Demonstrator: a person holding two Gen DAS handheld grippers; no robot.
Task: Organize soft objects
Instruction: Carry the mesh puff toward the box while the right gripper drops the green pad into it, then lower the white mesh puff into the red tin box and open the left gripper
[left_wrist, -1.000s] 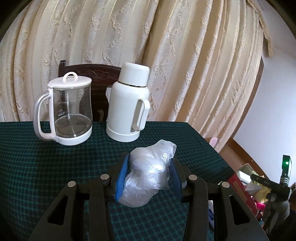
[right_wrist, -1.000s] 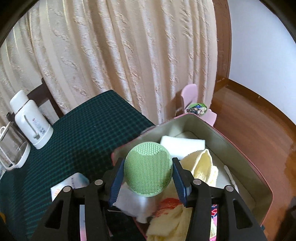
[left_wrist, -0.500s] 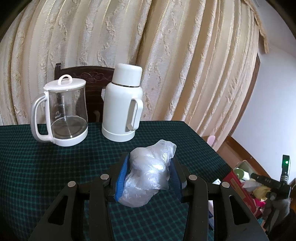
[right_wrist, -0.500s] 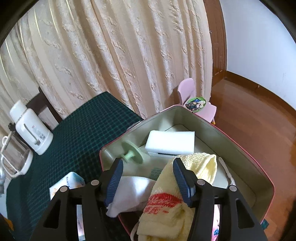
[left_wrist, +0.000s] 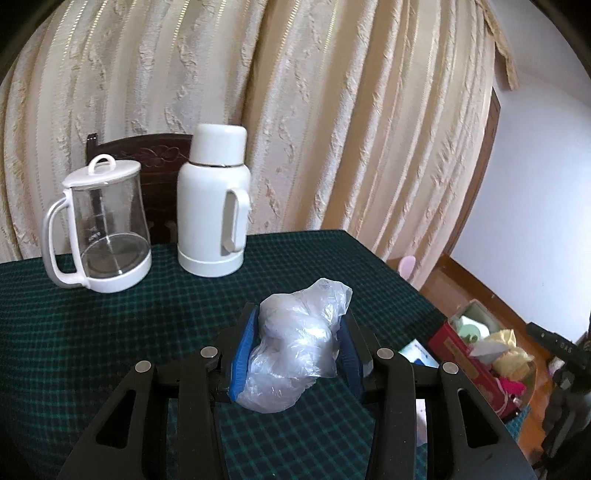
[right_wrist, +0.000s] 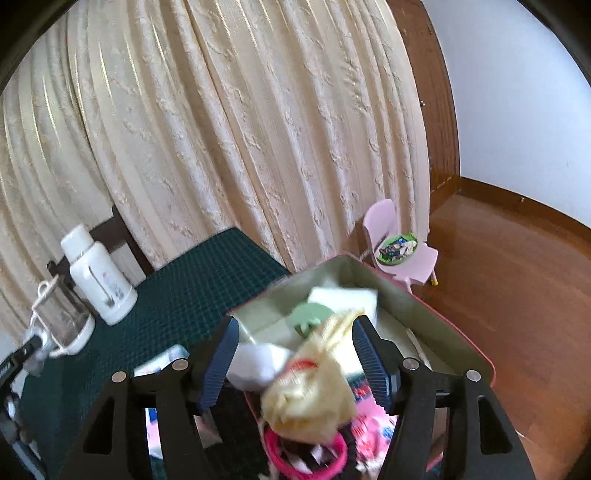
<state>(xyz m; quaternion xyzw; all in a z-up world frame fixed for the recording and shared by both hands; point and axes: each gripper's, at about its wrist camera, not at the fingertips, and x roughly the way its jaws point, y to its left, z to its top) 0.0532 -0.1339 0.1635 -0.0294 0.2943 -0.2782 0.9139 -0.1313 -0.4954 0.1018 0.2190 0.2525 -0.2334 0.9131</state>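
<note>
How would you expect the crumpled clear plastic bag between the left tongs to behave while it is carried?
The crumpled clear plastic bag probably squashes easily, since it bulges around the blue pads. It looks light for its size. Its glossy film may slip, so the left tongs likely need a steady squeeze.

Yellow towel (right_wrist: 314, 384) + box (right_wrist: 436, 314): blurred

Soft daylight glows through the curtain (left_wrist: 295, 110); fisheye edges bend and darken, and the right wrist view is motion-blurred.
</note>
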